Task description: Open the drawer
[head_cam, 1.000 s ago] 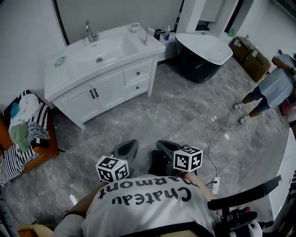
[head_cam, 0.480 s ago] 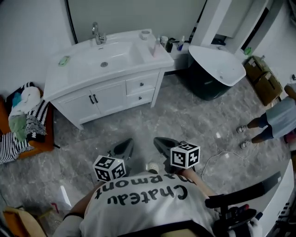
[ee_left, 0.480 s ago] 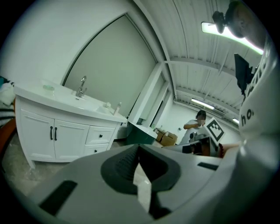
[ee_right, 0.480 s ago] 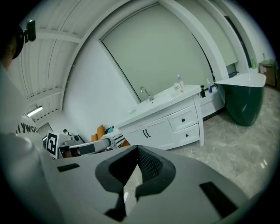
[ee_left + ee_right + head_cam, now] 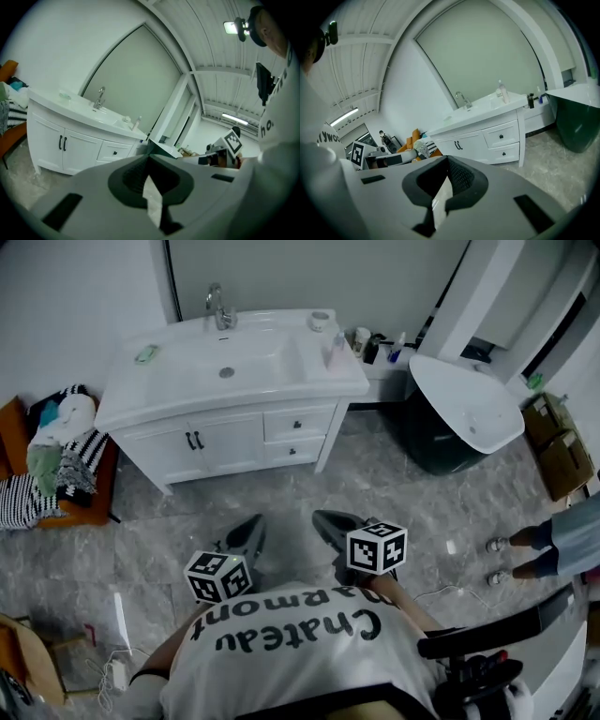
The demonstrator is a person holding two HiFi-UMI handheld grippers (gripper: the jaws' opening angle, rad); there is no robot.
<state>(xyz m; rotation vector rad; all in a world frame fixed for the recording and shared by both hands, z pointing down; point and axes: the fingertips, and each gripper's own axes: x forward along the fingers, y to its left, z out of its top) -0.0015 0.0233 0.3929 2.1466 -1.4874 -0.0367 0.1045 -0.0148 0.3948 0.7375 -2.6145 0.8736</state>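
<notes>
A white vanity [image 5: 141, 413] with a sink stands against the far wall. Two small drawers sit at its right end, upper drawer [image 5: 298, 423] above lower drawer [image 5: 295, 451], both closed, each with a dark knob. The same upper drawer [image 5: 501, 136] and lower drawer [image 5: 504, 153] show in the right gripper view, and the upper drawer [image 5: 115, 151] in the left gripper view. My left gripper [image 5: 248, 532] and right gripper [image 5: 330, 521] are held side by side over the marble floor, well short of the vanity. The left gripper [image 5: 149, 157] and right gripper [image 5: 447, 159] are both shut and empty.
A dark bathtub with a white rim [image 5: 459, 418] stands right of the vanity. Clothes lie piled on an orange seat [image 5: 56, 465] at the left. Someone's legs [image 5: 525, 554] show at the right edge, near cardboard boxes [image 5: 558, 442]. A power strip and cable [image 5: 117, 671] lie lower left.
The vanity has slid from the upper left toward the middle of the head view and looks squarer on. Both grippers keep their place in front of the body, still shut.
</notes>
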